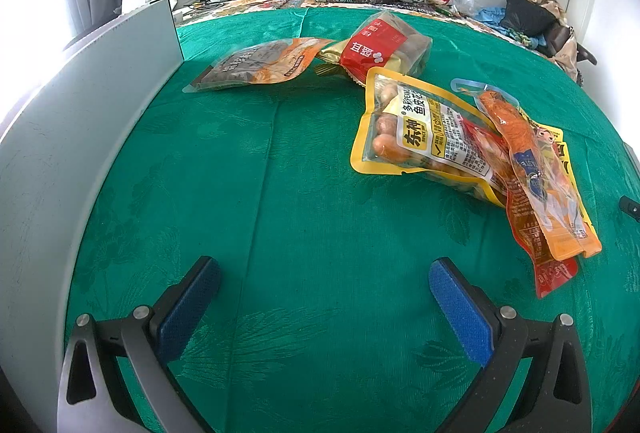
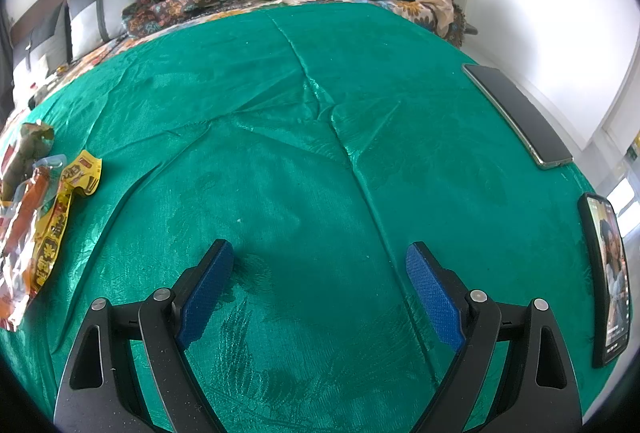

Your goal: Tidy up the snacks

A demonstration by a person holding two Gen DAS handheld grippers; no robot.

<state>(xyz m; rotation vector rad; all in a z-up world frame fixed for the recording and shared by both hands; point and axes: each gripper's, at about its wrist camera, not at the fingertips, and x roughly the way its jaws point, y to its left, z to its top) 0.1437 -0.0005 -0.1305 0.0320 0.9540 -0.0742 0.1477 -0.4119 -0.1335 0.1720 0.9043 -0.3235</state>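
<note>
A green cloth [image 2: 304, 137] covers the bed. Both the left gripper [image 1: 324, 273] and right gripper [image 2: 320, 257] are wide, empty. Snacks [image 1: 432, 137] fill the left view's upper right; phones [image 2: 608, 273] show only at the right view's right edge.

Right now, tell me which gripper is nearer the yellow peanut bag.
Left. The left gripper hovers just short of the yellow peanut bag; the right gripper is farther off to the snacks' right.

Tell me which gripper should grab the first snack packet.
Left. The left gripper hangs open facing the snack packets; the right gripper faces bare green cloth.
</note>
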